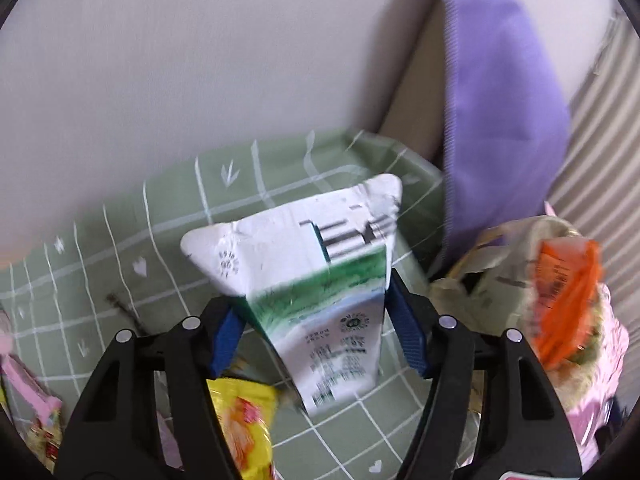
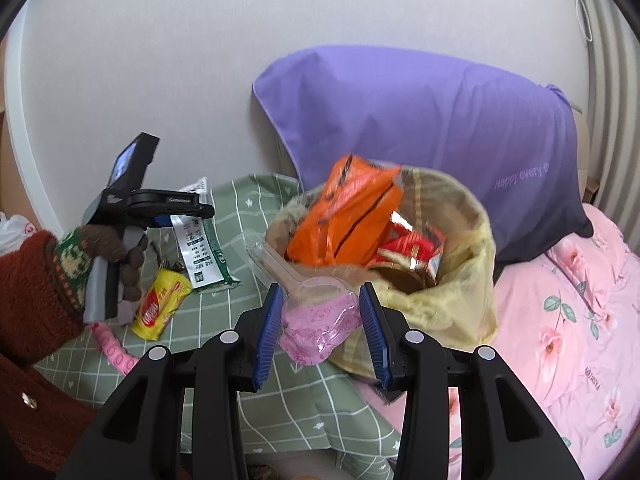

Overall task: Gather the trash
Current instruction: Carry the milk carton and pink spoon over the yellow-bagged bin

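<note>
The step in hand, as I judge it, is to take the carton (image 1: 304,248) with the left gripper (image 1: 316,320). Its jaws stand apart, with the carton between the pads (image 1: 224,336); I see no firm press yet. To do it well, close on the two long edges near the middle, and slowly, because a flattened carton can buckle or slip out. Keep the yellow pack (image 1: 240,420), just under the near finger, out of the grip.

The carton's long axis runs forward along the gripper's fingers. Its wide folded end points away from the gripper and its narrow end toward it. Whether it lies flat on the cloth (image 1: 120,248) I cannot tell.

The bag (image 2: 452,296) waits right of this gripper. The right gripper (image 2: 320,320) seems clamped on a pink pack (image 2: 320,324) before the bag.
</note>
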Available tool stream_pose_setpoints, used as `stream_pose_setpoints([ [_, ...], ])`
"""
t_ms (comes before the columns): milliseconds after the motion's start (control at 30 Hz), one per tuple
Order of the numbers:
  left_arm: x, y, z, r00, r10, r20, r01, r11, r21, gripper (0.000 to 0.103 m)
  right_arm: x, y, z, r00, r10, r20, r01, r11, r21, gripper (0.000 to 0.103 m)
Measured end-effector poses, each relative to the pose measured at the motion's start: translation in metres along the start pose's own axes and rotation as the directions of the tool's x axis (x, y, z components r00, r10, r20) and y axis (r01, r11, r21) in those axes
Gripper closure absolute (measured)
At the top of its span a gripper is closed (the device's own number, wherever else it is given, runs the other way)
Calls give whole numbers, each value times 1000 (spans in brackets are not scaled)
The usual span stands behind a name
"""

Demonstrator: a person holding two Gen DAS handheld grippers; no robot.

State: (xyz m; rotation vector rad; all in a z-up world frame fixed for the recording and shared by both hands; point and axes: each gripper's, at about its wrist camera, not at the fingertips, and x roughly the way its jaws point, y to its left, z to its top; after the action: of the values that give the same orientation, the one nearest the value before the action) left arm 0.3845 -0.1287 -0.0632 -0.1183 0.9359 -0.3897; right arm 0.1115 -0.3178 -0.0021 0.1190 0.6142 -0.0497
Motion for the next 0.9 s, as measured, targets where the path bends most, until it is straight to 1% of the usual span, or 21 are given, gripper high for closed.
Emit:
stream_pose_setpoints([
  [100, -27, -15, 1, 997, -23, 73, 18, 998, 67, 43, -6, -1, 8, 1000, 0, 30, 0, 1000, -8, 65],
  [200, -43, -27, 2, 992, -51, 119, 38, 993, 110, 43, -10, -2, 14, 999, -11, 47, 12, 1000, -18, 65],
  [267, -52, -36, 6, 987, -83, 139, 64, 989, 133, 43, -15, -2, 16, 998, -20, 60, 21, 1000, -18, 65],
  [333, -64, -42, 6, 981, -125, 148, 104, 984, 146, 43, -20, -5, 16, 997, -34, 70, 35, 999, -12, 65],
  [400, -79, -52, 14, 967, -188, 170, 161, 974, 160, 43, -28, -7, 16, 995, -53, 80, 54, 999, -8, 65],
  [433, -87, -60, 20, 954, -233, 188, 201, 964, 173, 43, -33, -8, 16, 994, -66, 86, 67, 998, -5, 65],
  [500, -103, -75, 30, 919, -328, 216, 289, 937, 194, 43, -44, -14, 18, 990, -98, 106, 98, 995, -1, 65],
  [533, -113, -82, 36, 893, -390, 224, 349, 915, 200, 43, -48, -16, 20, 987, -109, 115, 109, 994, 0, 65],
  [567, -121, -89, 42, 864, -449, 228, 409, 890, 203, 43, -53, -18, 22, 984, -123, 127, 124, 992, 1, 65],
  [600, -127, -96, 47, 844, -484, 231, 445, 872, 205, 43, -62, -22, 26, 978, -144, 148, 145, 989, 3, 65],
  [633, -130, -104, 50, 819, -526, 231, 486, 848, 211, 43, -67, -24, 28, 975, -154, 160, 155, 988, 6, 65],
  [667, -130, -112, 52, 799, -557, 226, 516, 828, 219, 43, -73, -27, 32, 972, -161, 172, 162, 987, 11, 65],
  [733, -120, -125, 52, 777, -597, 199, 559, 800, 217, 43, -84, -36, 42, 964, -175, 200, 174, 985, 24, 65],
  [767, -109, -132, 49, 769, -617, 166, 585, 784, 206, 43, -88, -39, 46, 961, -181, 209, 179, 983, 27, 65],
  [800, -100, -137, 45, 766, -629, 136, 600, 774, 201, 43, -91, -44, 51, 958, -188, 219, 186, 982, 30, 65],
  [833, -85, -143, 38, 769, -632, 94, 607, 769, 200, 43, -92, -48, 56, 955, -193, 226, 190, 981, 34, 65],
  [867, -69, -151, 30, 784, -619, 49, 598, 774, 210, 43, -92, -53, 61, 954, -193, 228, 189, 981, 40, 65],
  [900, -50, -160, 19, 809, -588, -1, 572, 786, 236, 43, -90, -58, 65, 955, -189, 227, 183, 982, 47, 65],
])
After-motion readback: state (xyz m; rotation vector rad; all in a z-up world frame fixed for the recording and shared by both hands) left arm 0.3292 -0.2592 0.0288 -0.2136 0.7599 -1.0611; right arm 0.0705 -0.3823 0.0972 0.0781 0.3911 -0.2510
